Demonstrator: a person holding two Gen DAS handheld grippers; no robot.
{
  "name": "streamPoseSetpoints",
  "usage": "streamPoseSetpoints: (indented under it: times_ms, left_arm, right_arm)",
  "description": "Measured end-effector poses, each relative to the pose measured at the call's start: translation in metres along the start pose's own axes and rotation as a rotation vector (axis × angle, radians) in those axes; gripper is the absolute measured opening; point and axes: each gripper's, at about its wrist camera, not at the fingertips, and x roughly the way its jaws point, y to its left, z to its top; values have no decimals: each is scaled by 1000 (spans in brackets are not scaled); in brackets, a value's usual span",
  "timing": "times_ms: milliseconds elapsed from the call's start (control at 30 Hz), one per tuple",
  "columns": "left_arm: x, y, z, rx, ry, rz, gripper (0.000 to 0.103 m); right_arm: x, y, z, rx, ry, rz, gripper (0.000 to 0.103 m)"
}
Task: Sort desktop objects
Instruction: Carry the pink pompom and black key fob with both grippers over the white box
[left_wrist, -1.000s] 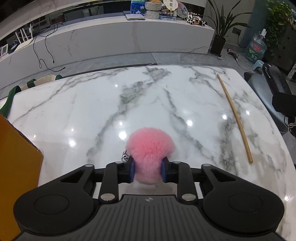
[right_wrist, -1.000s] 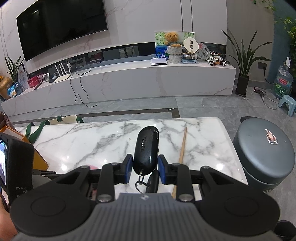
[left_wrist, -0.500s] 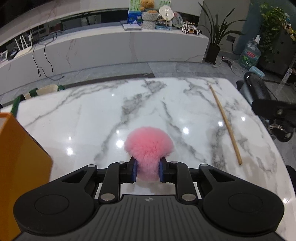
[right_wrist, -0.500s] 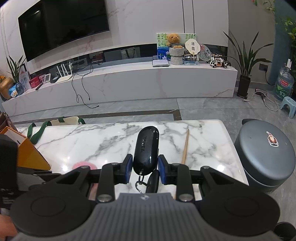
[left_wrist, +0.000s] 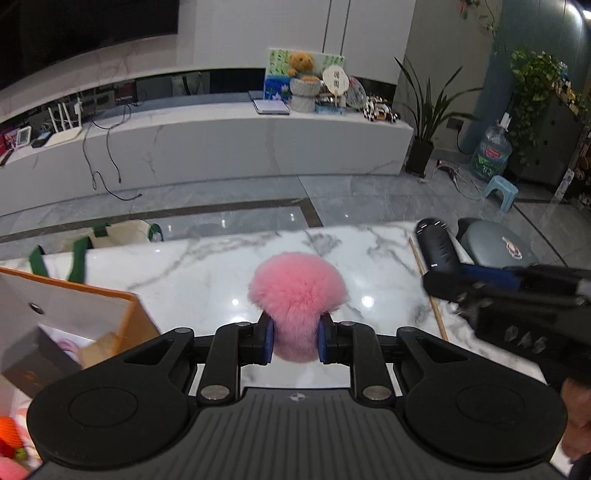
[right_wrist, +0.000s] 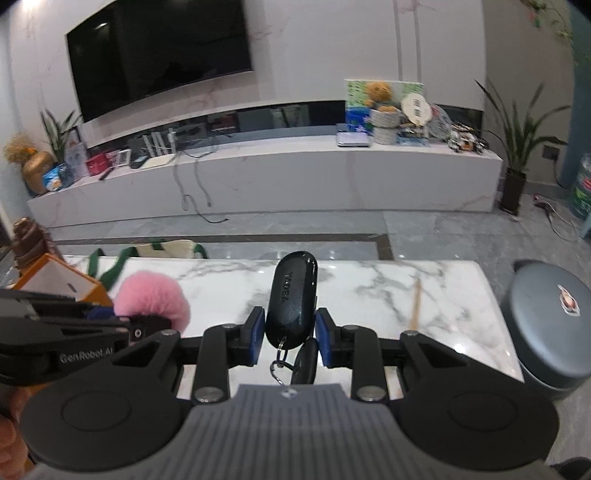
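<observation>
Left gripper (left_wrist: 294, 339) clamped on the pink fur pompom (left_wrist: 297, 295), frame centre – right gripper (right_wrist: 290, 339) narrowly clamped on the black key fob (right_wrist: 291, 295), its key ring dangling below

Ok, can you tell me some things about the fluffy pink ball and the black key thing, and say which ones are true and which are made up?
1. The left gripper squeezes a fluffy pink pom-pom. True.
2. The right gripper is open and holds nothing. False: it is shut on a glossy black oval key fob.
3. A metal key ring dangles below the fob. True.
4. The thin wooden stick stands upright in a cup. False: it lies flat on the white marble table.
5. An orange paper bag sits to the pom-pom's left. True.
</observation>
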Motion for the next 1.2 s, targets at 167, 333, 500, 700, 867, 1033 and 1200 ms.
streamPoseSetpoints:
  times_ms: [167,333,500,700,867,1033,1200]
  left_arm:
    - [-32,19,10,-10,-40,33,24]
    - [-53,45,9,-31,-53,71,24]
    - [-81,80,6,-59,-73,109,24]
    - [-97,131,-3,-117,-59,166,24]
    - [-96,167,-11,-164,-28,195,24]
    - [-90,193,-25,-190,23,210,24]
    - [-77,205,-41,-179,104,212,24]
  right_arm:
    - [-5,34,8,-58,-19,48,31]
    - [-12,63,14,-95,-38,87,31]
    - [-14,96,17,-142,-49,130,31]
    - [-11,148,14,-219,-45,192,31]
    - [-4,189,11,-271,-36,241,31]
    - [7,226,5,-313,-18,278,31]
    - [22,250,-5,-353,14,297,31]
